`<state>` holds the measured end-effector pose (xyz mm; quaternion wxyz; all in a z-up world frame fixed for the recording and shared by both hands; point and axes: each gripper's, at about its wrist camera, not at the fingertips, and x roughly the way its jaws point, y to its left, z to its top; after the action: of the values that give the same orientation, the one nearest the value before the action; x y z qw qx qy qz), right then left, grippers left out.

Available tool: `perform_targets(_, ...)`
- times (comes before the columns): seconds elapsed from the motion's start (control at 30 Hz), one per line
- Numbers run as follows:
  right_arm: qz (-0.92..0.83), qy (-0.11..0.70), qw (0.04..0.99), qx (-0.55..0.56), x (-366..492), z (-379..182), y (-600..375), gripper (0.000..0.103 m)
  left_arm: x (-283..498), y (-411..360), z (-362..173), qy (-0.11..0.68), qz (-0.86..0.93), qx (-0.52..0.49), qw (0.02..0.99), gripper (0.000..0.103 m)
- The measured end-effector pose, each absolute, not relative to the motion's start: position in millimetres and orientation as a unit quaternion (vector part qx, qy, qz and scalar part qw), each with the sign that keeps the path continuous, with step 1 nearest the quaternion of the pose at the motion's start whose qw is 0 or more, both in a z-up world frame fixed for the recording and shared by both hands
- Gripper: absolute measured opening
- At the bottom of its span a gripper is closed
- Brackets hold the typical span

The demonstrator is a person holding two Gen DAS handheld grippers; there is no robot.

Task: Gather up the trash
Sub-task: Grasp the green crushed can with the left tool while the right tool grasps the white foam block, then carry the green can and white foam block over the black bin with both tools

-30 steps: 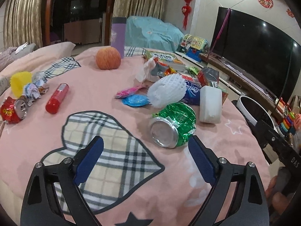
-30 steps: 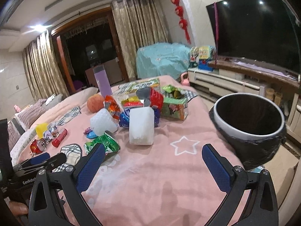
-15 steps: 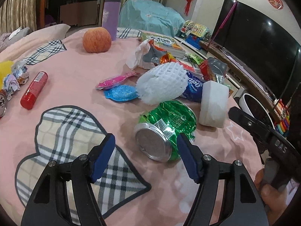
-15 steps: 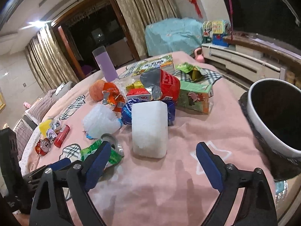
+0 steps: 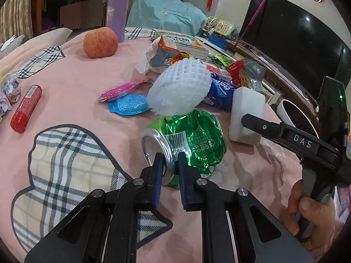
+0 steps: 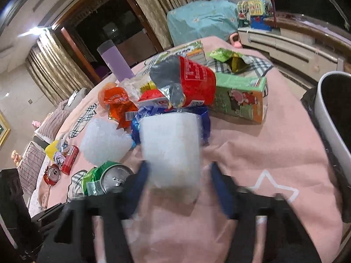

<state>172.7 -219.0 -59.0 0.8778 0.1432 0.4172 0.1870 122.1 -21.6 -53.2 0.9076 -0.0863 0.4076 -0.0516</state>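
Since a second ago my left gripper (image 5: pixel 169 164) has gone from wide open and short of the crushed green can (image 5: pixel 193 140) to clamped narrow on the can's silver rim, one pad inside the mouth and one outside; the can lies on its side on the pink blanket (image 5: pixel 72 83). My right gripper (image 6: pixel 178 179) has moved forward from well back; its blue pads now stand either side of the white foam block (image 6: pixel 171 149), fairly wide, motion-blurred; whether they touch the block I cannot tell.

Surroundings: a white foam fruit net (image 5: pixel 179 87) sits just behind the can, touching its upper edge; a blue wrapper (image 5: pixel 128 104) and a pink wrapper (image 5: pixel 125 87) lie left of the net; a red tube (image 5: pixel 26 108) lies well apart at the left; an apple (image 5: pixel 100 42) and a purple bottle (image 5: pixel 116 15) stand at the far side. Behind the foam block are a blue packet (image 6: pixel 204 118), a red snack bag (image 6: pixel 193 83) and a green carton (image 6: pixel 239 98). The white-rimmed bin (image 6: pixel 329 127) stands at the right, beyond the blanket's edge.

Surface and room: the blanket carries a plaid patch (image 5: pixel 65 164) and a white star outline (image 6: pixel 276 188); a dark television (image 5: pixel 296 43) fills the right wall; curtains (image 6: pixel 57 72) hang at the rear.
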Motion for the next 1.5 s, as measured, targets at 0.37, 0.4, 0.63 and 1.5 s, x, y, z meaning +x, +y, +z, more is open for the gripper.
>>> perform_targets(0.37, 0.165, 0.383, 0.896, 0.151, 132, -44, -252, 0.027, 107, -45, -38, 0.383, -0.093, -0.071, 0.916, 0.012)
perform_targets(0.4, 0.159, 0.379, 0.898, 0.154, 128, -43, -258, 0.027, 107, -49, -37, 0.383, -0.101, -0.070, 0.916, 0.012)
perform_targets(0.63, 0.107, 0.362, 0.909, 0.178, 99, -33, -309, 0.027, 105, -81, -31, 0.379, -0.139, -0.054, 0.913, 0.012)
perform_targets(1.5, 0.059, 0.328, 0.921, 0.202, 67, -26, -374, 0.027, 116, -162, -23, 0.377, -0.202, 0.010, 0.904, 0.012)
